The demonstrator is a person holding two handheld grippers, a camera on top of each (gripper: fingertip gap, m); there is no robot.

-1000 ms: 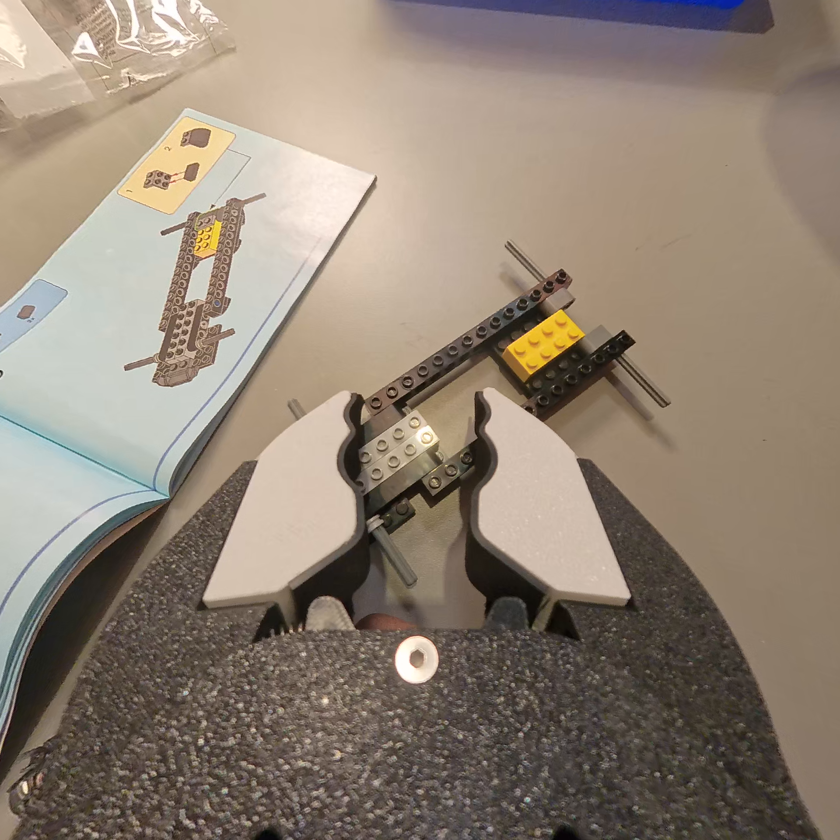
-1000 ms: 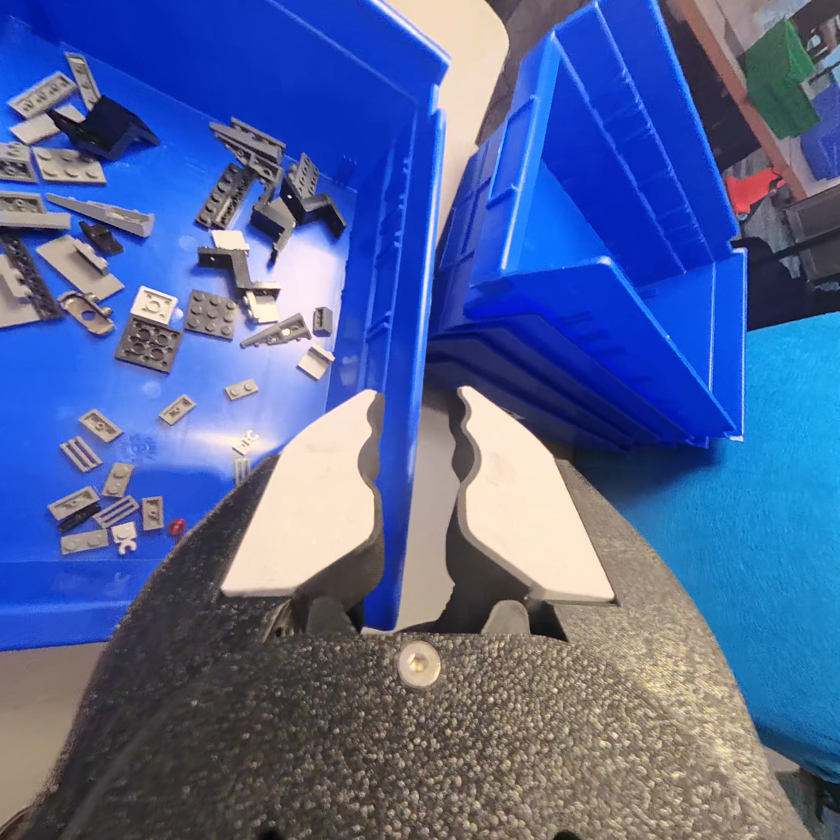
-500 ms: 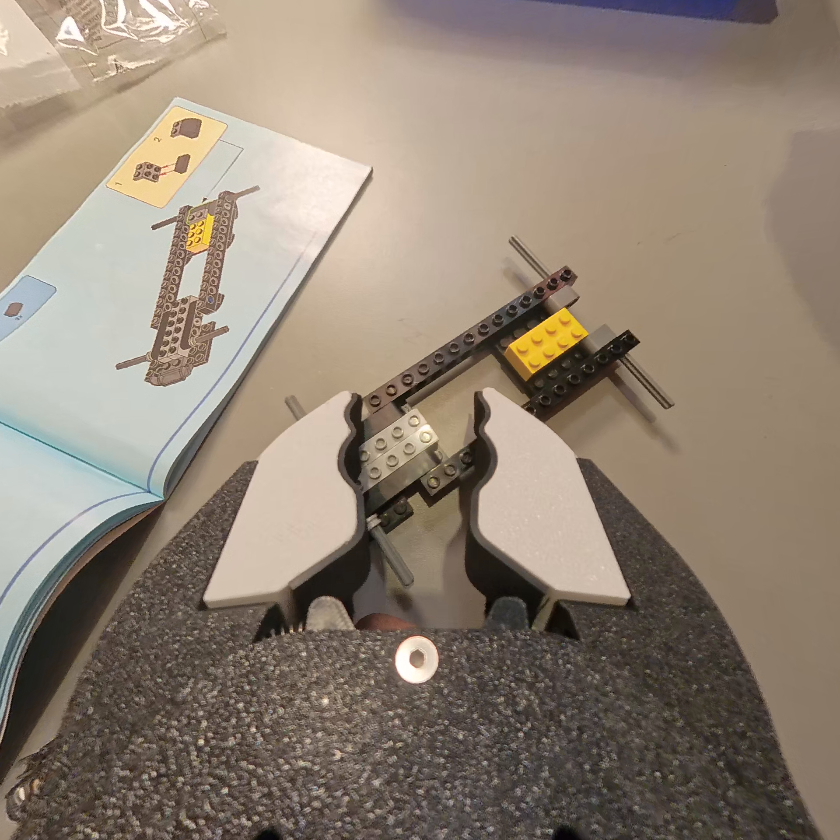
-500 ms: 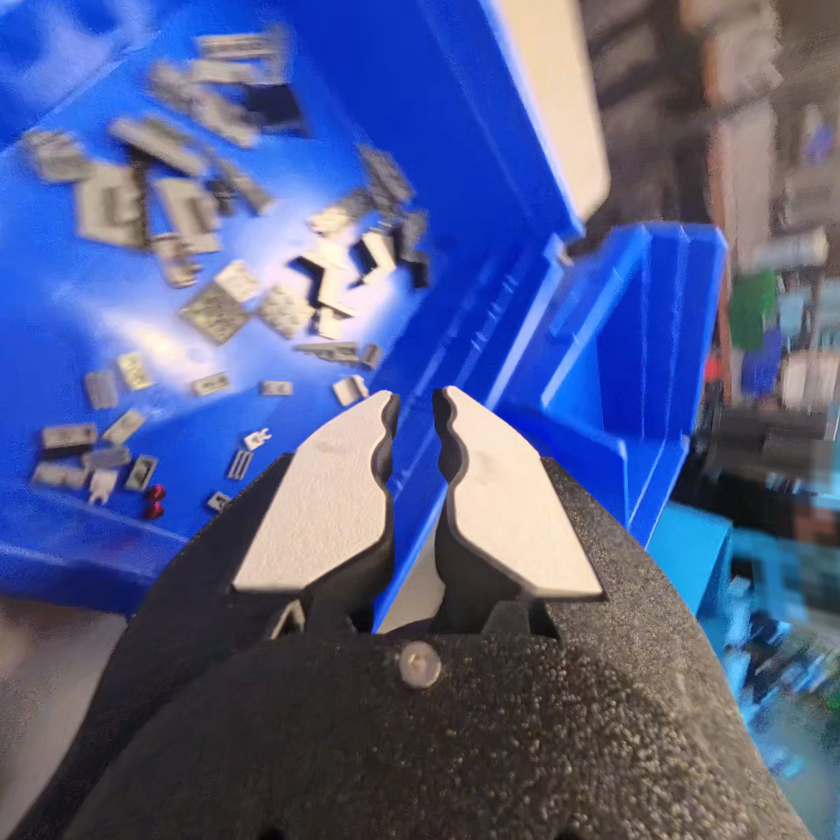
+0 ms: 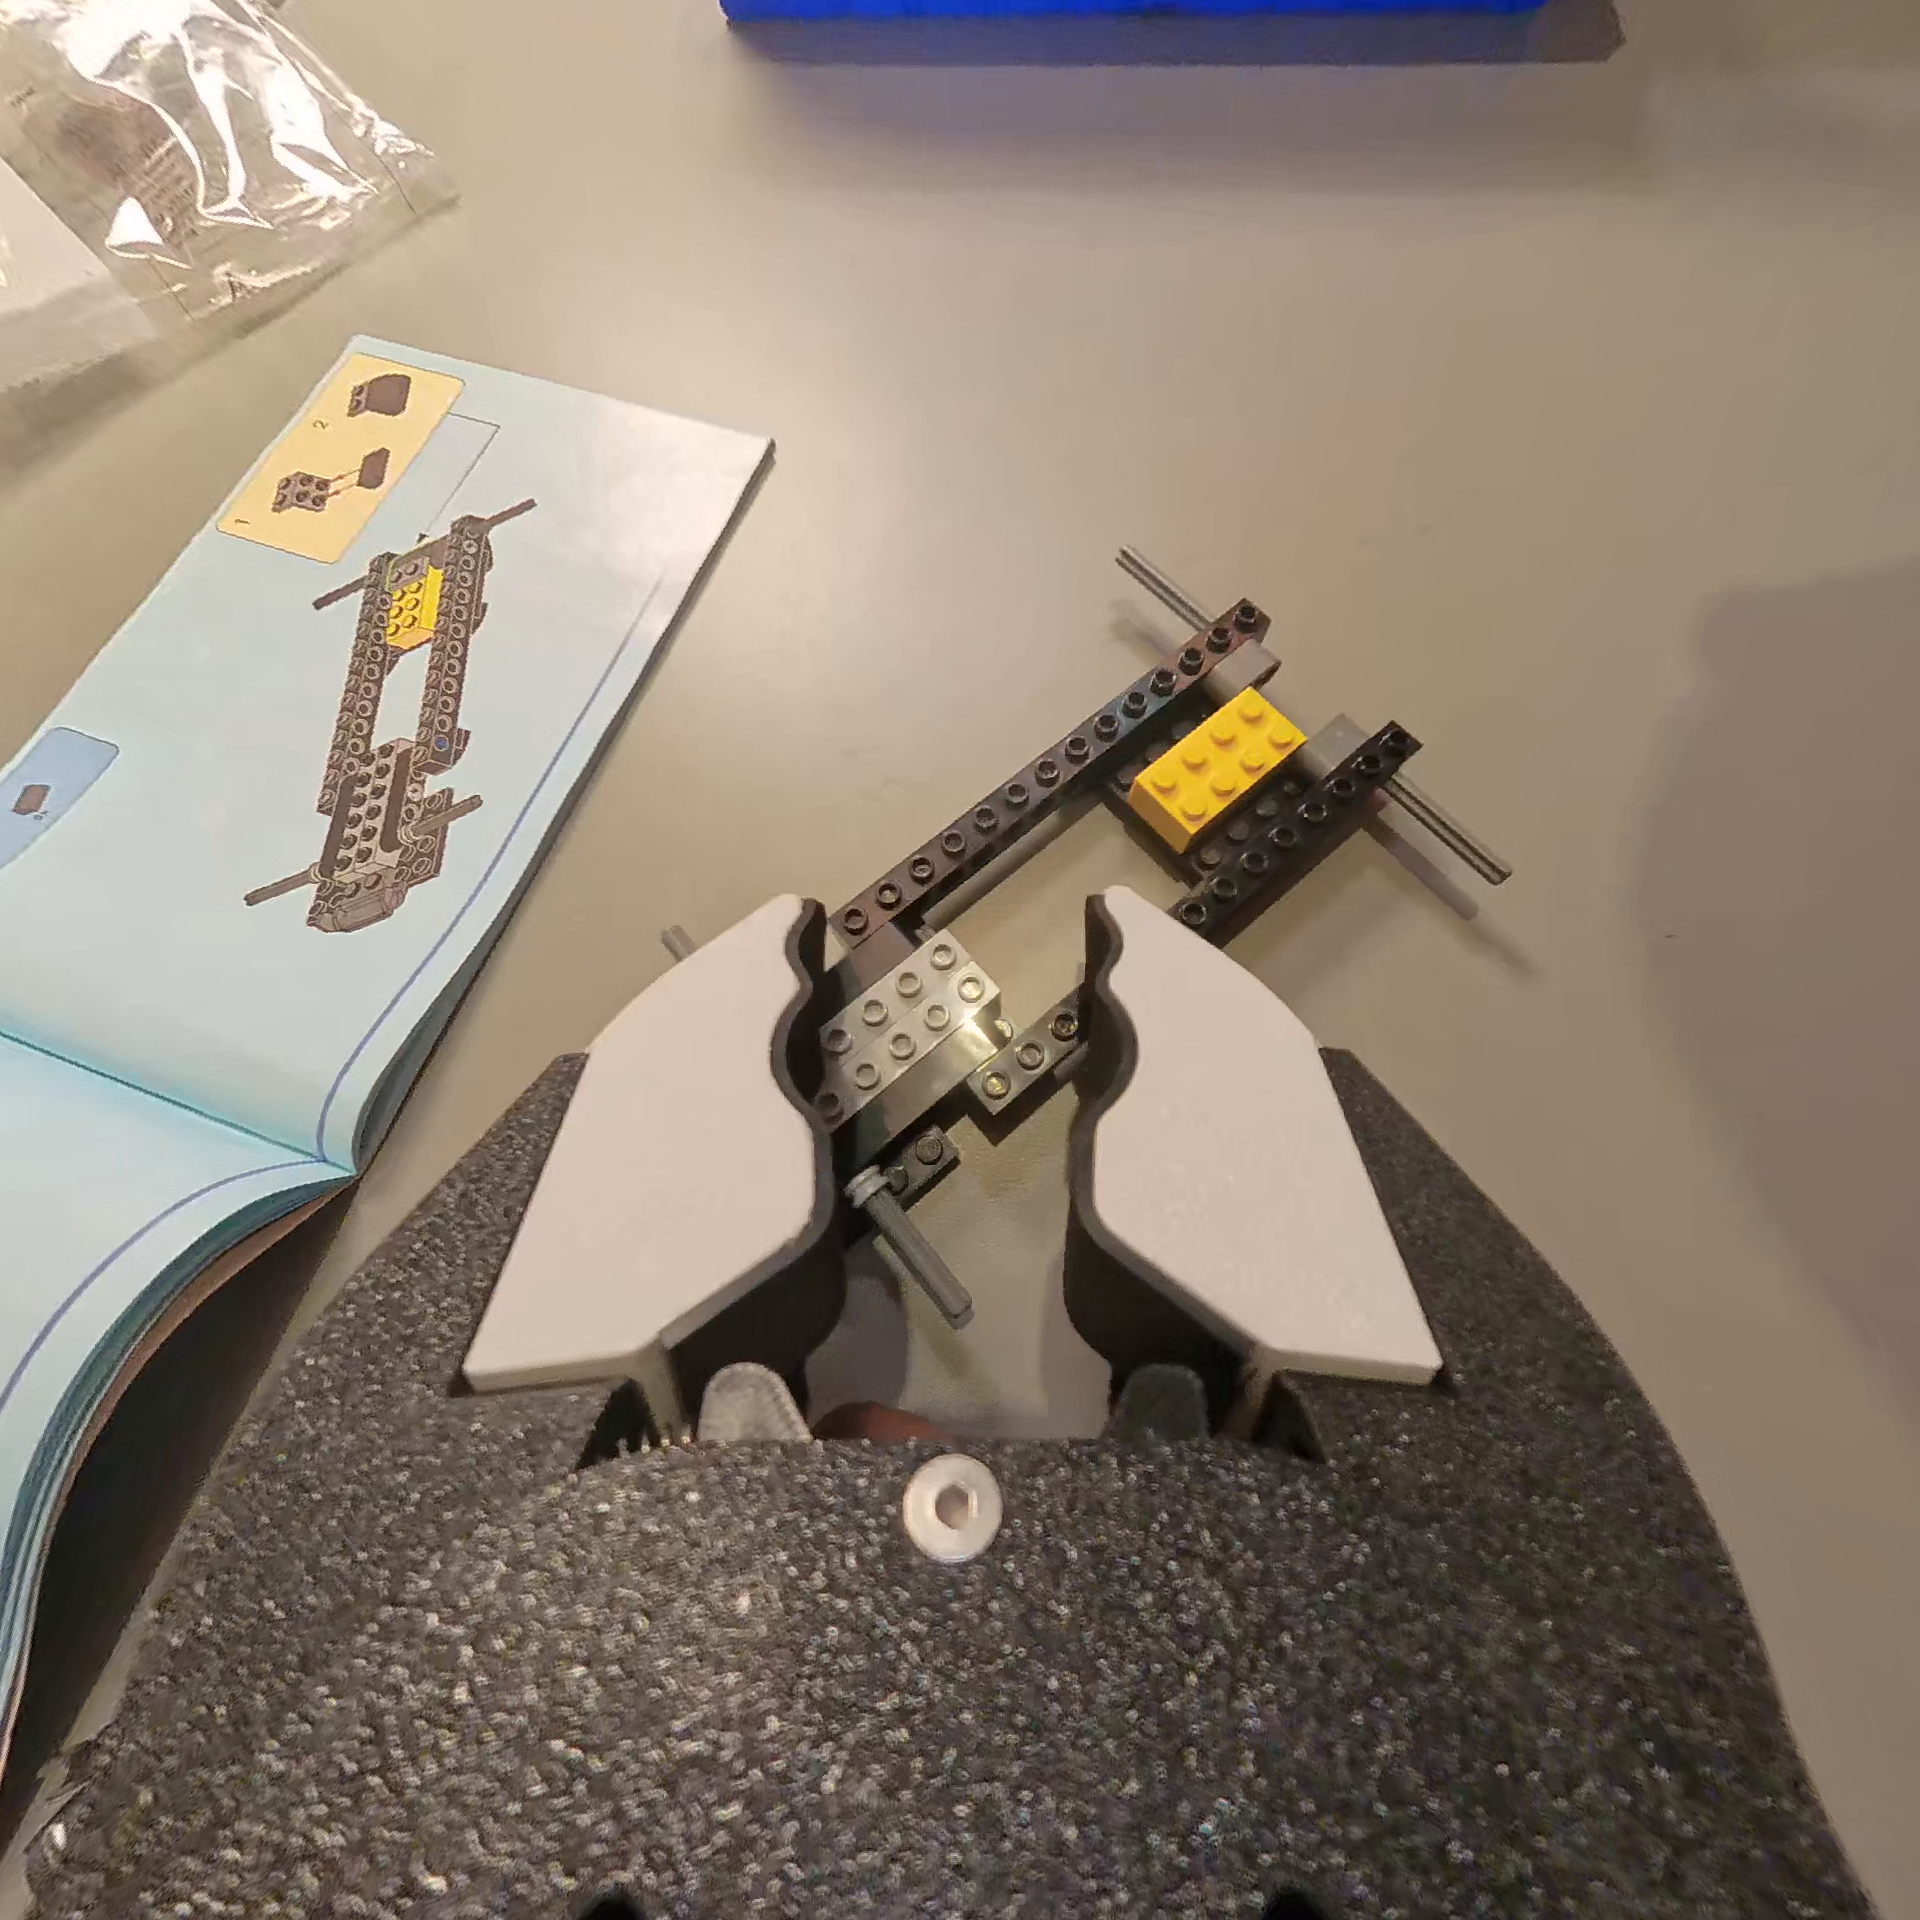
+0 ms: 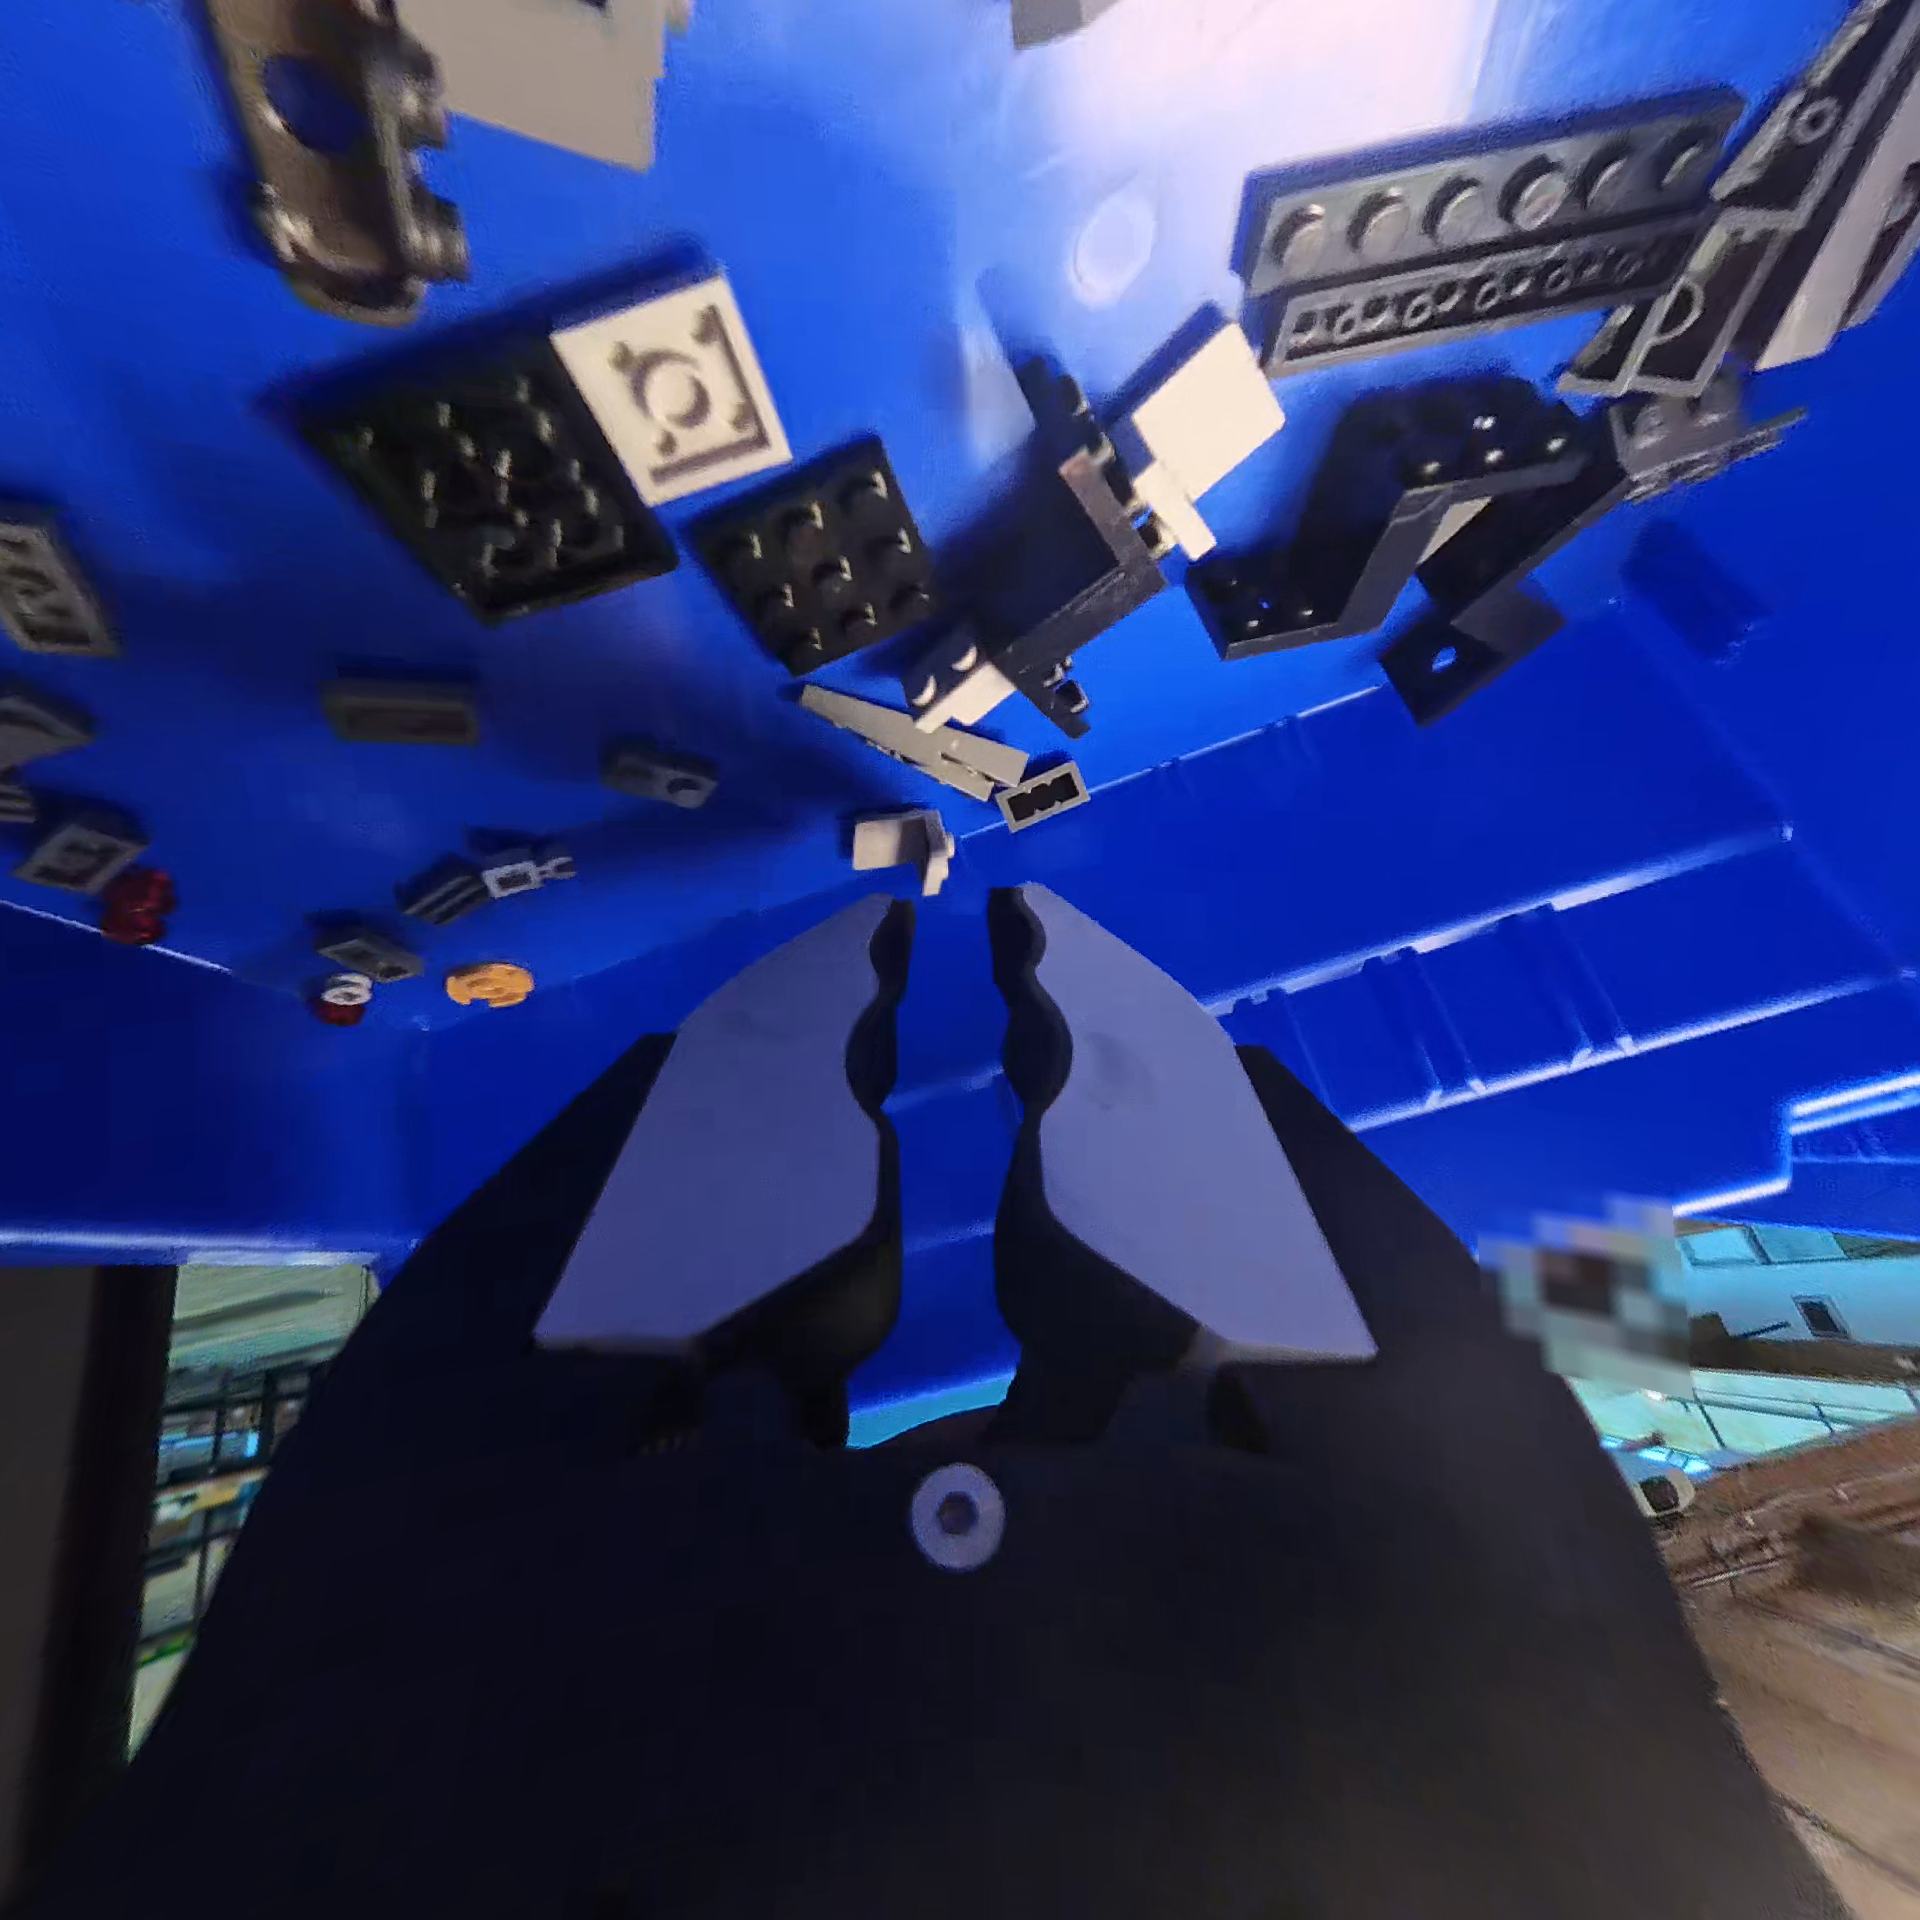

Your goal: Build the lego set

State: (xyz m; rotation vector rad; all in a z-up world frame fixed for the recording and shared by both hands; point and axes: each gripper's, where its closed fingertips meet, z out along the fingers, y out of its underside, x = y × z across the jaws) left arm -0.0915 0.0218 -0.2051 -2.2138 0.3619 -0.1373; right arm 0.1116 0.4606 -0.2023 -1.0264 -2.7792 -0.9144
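Note:
In the left wrist view a brick frame of long black beams lies on the grey table. It carries a yellow brick, a grey brick and thin grey axles. My left gripper straddles the frame's near end, and both pads press on its black beams. In the right wrist view my right gripper is shut on the side wall of a blue bin, which is steeply tipped. Loose pieces lie on the bin floor. Among them are a black square plate, a long black beam and a small grey piece just past the fingertips.
An open light-blue instruction booklet lies left of the frame. A clear plastic bag lies at the far left. A blue bin edge shows at the table's far side. Small red and orange round pieces lie in the bin. The tips of one gripper are about 50 centimeters away from the tips of the other.
My right gripper closed on the blue bin's wall and tipped the bin steeply, and the view now looks at its floor and pieces from close up. My left gripper and the frame stayed put.

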